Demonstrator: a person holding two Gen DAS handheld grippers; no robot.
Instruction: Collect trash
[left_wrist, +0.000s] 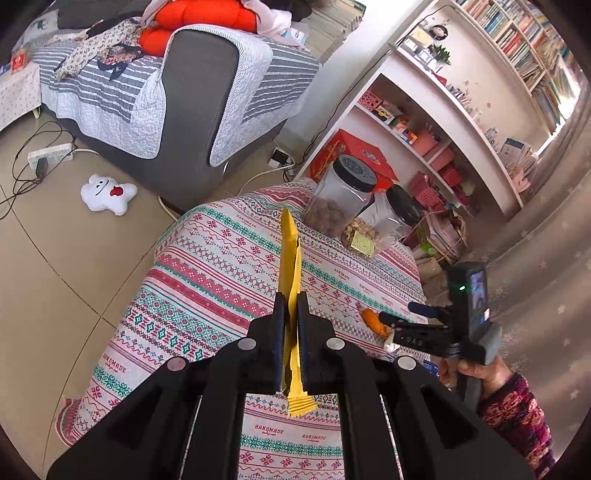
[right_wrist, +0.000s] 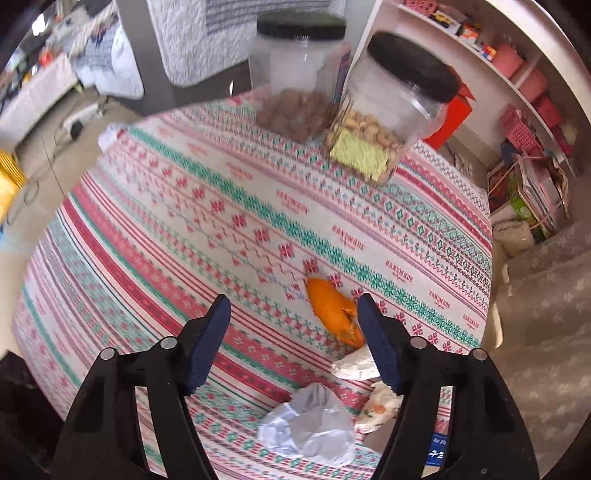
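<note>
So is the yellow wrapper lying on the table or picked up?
Picked up. The yellow wrapper is pinched upright in the shut left gripper, above the patterned tablecloth.

A yellow wrapper (left_wrist: 290, 258) stands on edge, clamped. Orange peel (right_wrist: 332, 310), crumpled white plastic (right_wrist: 314, 428) and paper scraps (right_wrist: 354, 363) lie on the desk (right_wrist: 184, 221).

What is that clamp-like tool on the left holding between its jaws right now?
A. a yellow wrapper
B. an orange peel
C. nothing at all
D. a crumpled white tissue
A: in the left wrist view the left gripper has its jaws closed on a yellow wrapper that sticks up above the patterned tablecloth, while the orange peel lies loose on the cloth.
</note>
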